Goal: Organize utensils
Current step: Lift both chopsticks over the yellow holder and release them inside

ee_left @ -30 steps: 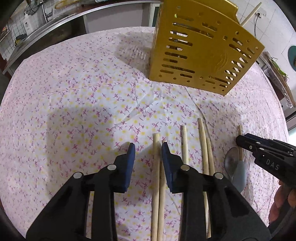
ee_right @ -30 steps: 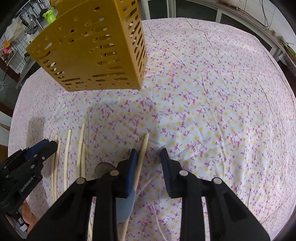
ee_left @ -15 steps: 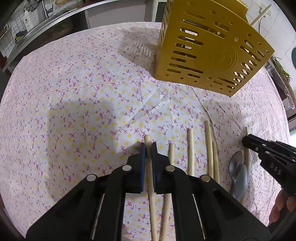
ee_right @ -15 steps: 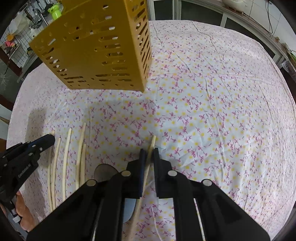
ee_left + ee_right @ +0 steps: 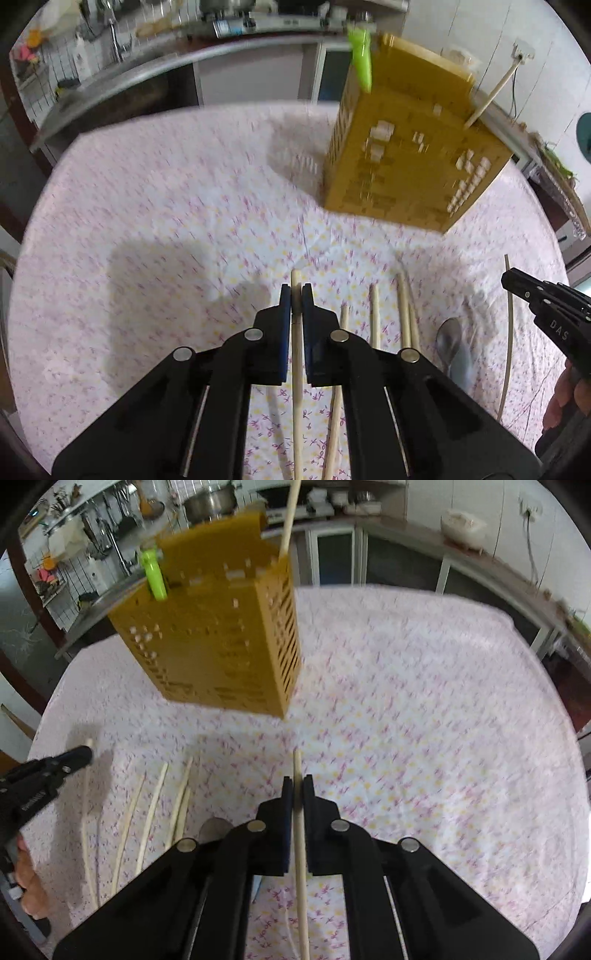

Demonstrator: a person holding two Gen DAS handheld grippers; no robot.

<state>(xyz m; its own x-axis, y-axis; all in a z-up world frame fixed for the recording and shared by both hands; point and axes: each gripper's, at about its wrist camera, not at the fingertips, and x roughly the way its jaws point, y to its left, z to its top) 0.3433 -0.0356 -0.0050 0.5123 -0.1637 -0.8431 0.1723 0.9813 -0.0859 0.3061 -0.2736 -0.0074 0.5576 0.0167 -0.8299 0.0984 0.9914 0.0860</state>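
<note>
a round table under a floral tablecloth (image 5: 155, 221) fills both wrist views, with a kitchen counter (image 5: 122, 74) behind it. toward the far side stands a yellow slotted utensil holder (image 5: 402, 162), already carrying a green-handled item (image 5: 361, 59) and one upright chopstick (image 5: 491, 96). the left gripper (image 5: 296, 295) has its blue-padded fingers (image 5: 284, 299) pressed shut on a wooden chopstick (image 5: 296, 387), whose tip pokes out just past the pads; the frame is blurred. in the other view the right gripper (image 5: 297, 786) is likewise clamped on its own chopstick (image 5: 301, 867), running straight between its fingers. four more loose chopsticks (image 5: 373, 317) lie side by side on the cloth between the two grippers, near the edge facing the cameras. just beside them rests a metal spoon (image 5: 452, 347), partly hidden in the right wrist view behind the gripper body.
</note>
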